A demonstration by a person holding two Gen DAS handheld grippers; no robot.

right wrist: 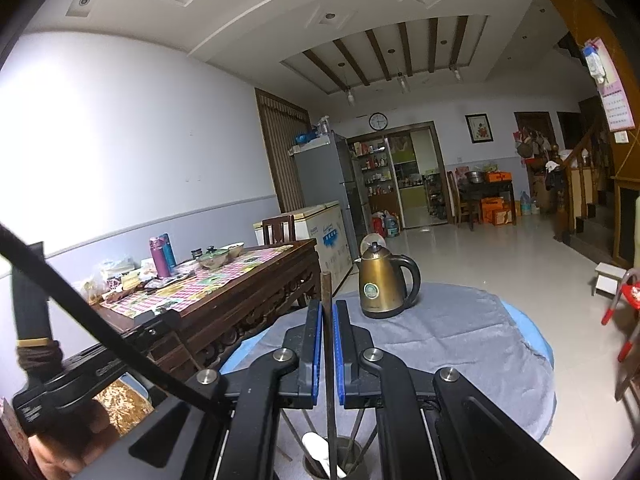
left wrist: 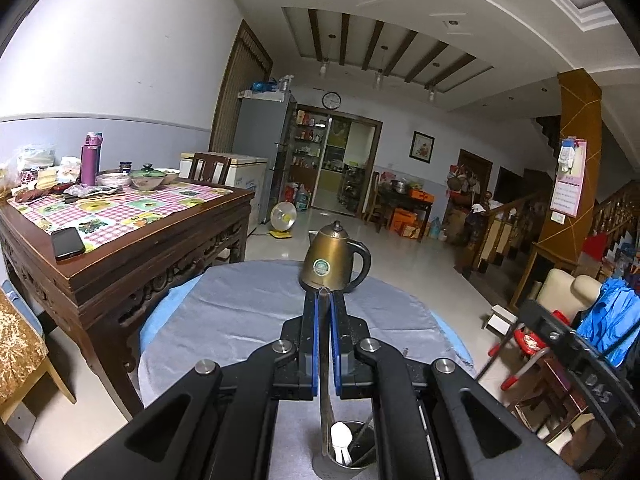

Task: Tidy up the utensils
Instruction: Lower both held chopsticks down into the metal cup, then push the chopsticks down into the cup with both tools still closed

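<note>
Left gripper [left wrist: 325, 300] pinches one chopstick [left wrist: 323, 360], right gripper [right wrist: 327, 312] another [right wrist: 329, 360], above the near holder [left wrist: 352, 456].

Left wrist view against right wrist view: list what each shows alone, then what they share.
Only the left wrist view shows the black phone on the wooden table and the blue garment at the right edge. Only the right wrist view shows a hand under the other tool at lower left. Both show the brass kettle on the grey cloth, the metal holder with a white spoon, and a tool shut on a thin upright stick: left tool, right tool.
</note>
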